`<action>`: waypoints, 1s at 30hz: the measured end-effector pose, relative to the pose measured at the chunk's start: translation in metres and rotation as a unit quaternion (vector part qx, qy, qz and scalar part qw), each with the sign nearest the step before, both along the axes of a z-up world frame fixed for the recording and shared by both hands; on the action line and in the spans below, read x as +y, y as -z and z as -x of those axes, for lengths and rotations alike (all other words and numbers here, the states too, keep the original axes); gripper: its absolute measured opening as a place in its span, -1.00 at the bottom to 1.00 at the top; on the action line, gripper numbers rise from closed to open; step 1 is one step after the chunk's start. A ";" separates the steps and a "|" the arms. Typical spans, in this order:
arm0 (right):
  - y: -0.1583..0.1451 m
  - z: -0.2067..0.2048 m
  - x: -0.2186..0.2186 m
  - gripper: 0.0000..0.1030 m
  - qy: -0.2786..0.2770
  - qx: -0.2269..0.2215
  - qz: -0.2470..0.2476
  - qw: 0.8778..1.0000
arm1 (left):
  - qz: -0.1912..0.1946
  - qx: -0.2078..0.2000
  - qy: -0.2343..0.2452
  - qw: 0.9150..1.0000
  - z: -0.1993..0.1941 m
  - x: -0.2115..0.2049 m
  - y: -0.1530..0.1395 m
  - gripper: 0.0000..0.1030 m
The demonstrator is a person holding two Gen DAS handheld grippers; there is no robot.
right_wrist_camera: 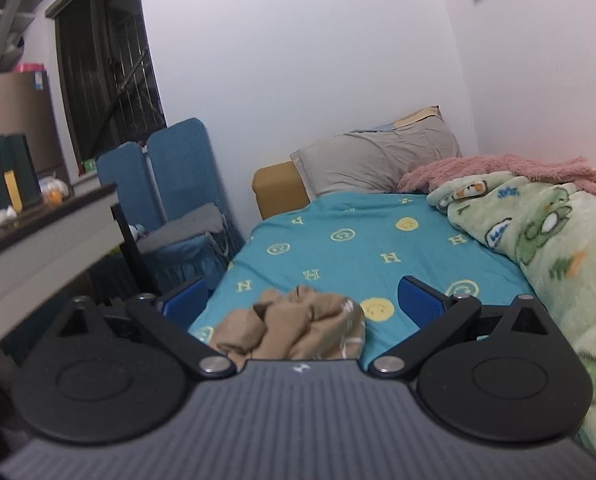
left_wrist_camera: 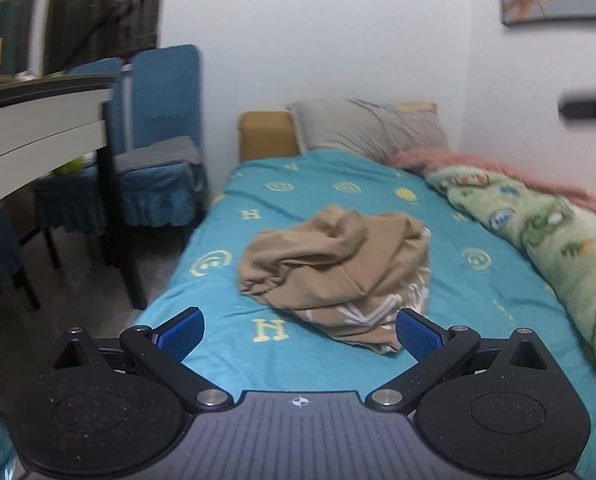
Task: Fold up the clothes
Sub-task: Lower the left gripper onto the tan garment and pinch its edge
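Observation:
A crumpled tan garment with a white pattern on its underside lies heaped in the middle of the teal bed sheet. My left gripper hovers open above the bed's near end, just short of the heap, with nothing between its blue pads. In the right wrist view the same tan garment sits low between the fingers, partly hidden by the gripper body. My right gripper is open and holds nothing. The teal sheet stretches beyond it.
A green cartoon blanket and a pink fleece lie along the bed's right side by the wall. A grey pillow is at the head. Left of the bed stand blue-covered chairs and a table.

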State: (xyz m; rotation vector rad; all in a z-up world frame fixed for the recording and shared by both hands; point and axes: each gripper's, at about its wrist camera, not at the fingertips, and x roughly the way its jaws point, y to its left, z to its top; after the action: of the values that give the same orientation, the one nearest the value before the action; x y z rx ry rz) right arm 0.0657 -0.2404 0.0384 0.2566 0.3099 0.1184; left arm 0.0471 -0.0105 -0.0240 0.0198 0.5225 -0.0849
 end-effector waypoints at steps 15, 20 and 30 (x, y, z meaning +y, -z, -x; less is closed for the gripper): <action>0.045 -0.021 -0.052 1.00 0.064 0.021 0.004 0.998 | -0.092 -0.004 0.075 0.993 -0.175 -0.075 0.045 0.93; 0.060 -0.032 -0.066 1.00 0.070 0.036 -0.004 0.997 | -0.111 0.038 0.055 0.992 -0.228 -0.095 0.078 0.22; 0.081 -0.056 -0.084 1.00 0.068 0.053 -0.055 0.995 | -0.012 0.011 0.072 0.997 -0.232 -0.060 0.007 -0.70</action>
State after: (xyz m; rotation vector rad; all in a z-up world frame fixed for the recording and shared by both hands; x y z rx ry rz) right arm 0.1215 -0.3243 -0.0426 0.3926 0.3910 -0.0128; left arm 0.2795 -0.0702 -0.0311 0.0803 0.5445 -0.2191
